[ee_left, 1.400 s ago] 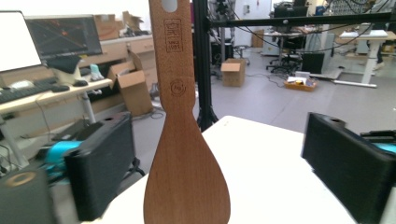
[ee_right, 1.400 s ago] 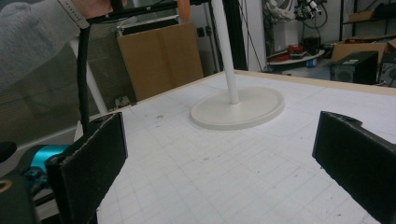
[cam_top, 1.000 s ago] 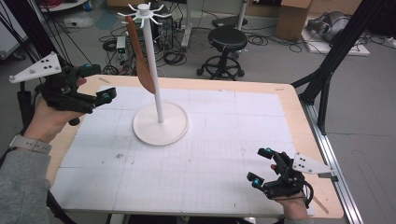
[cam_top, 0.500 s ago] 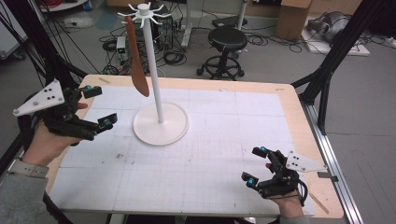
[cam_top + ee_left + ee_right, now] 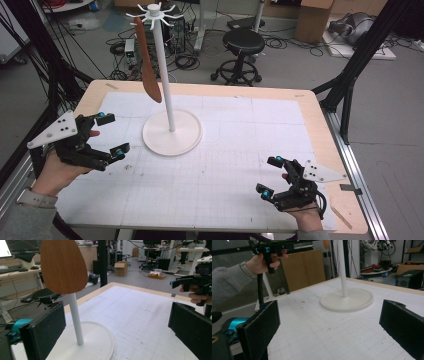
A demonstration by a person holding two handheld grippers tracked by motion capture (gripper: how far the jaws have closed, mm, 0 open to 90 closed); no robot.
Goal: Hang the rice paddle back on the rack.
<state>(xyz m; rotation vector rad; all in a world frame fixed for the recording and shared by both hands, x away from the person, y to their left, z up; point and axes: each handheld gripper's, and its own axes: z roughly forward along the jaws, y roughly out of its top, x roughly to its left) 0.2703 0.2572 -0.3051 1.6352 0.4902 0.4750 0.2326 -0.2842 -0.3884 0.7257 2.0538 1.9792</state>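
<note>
— Spatula [image 5: 148,62], wooden and brown, hangs from a hook at the top of a white stand [image 5: 167,80]; its wide blade points down, clear of the worktop [image 5: 260,130], on the left side of the pole.

— Where does the stand sit?

— On the far left part of the worktop, on a round white base [image 5: 172,132]. White gridded paper covers the worktop inside a pale wooden border.

— And the left claw [image 5: 112,134]?

— Released, jaws wide apart, nothing between them. It is held above the left edge of the worktop, just left of the round base and not touching it. In the left gripper view the spatula's blade [image 5: 63,265] hangs above and between the jaws, in front of the pole [image 5: 75,317], apart from both pads.

— The right claw [image 5: 270,176]?

— Also released and empty. It is low over the near right corner of the worktop, well apart from the stand. In the right gripper view the base [image 5: 347,300] lies farther off between its jaws, and the person's left hand [image 5: 265,262] shows at the upper left, in a grey sleeve.

— Anything beyond the worktop?

— A black stool [image 5: 242,42] on the floor, among loose cables.
</note>
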